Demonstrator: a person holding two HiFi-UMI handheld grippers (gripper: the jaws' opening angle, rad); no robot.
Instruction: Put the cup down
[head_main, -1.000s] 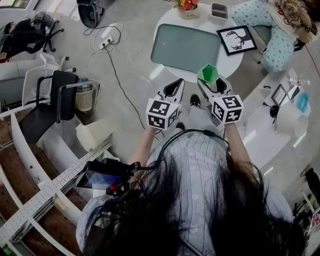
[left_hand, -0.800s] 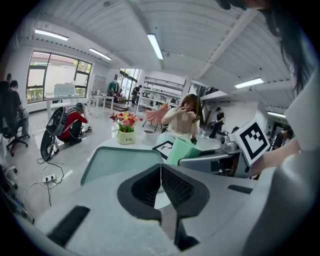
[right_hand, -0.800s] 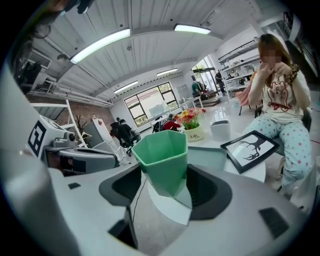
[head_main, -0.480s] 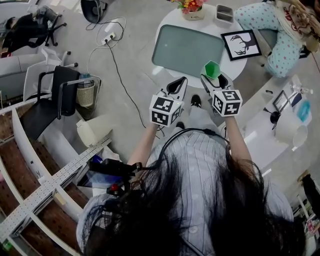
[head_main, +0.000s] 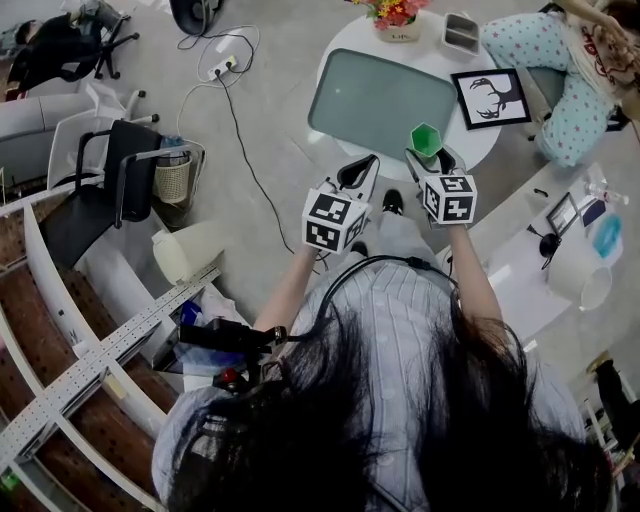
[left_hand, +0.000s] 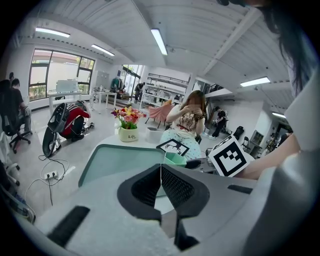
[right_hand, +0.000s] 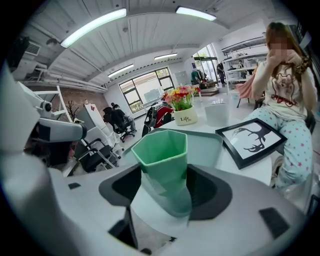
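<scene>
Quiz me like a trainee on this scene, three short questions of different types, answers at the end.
1. True or false: the left gripper has its jaws together with nothing between them.
2. Multiple choice: what does the right gripper hold? A) a green cup B) a flower pot C) a wastebasket
3. Fill in the blank: in the head view, the framed deer picture lies on the round table to the ___ of the tray.

Key: 1 true; 2 A; 3 right.
</scene>
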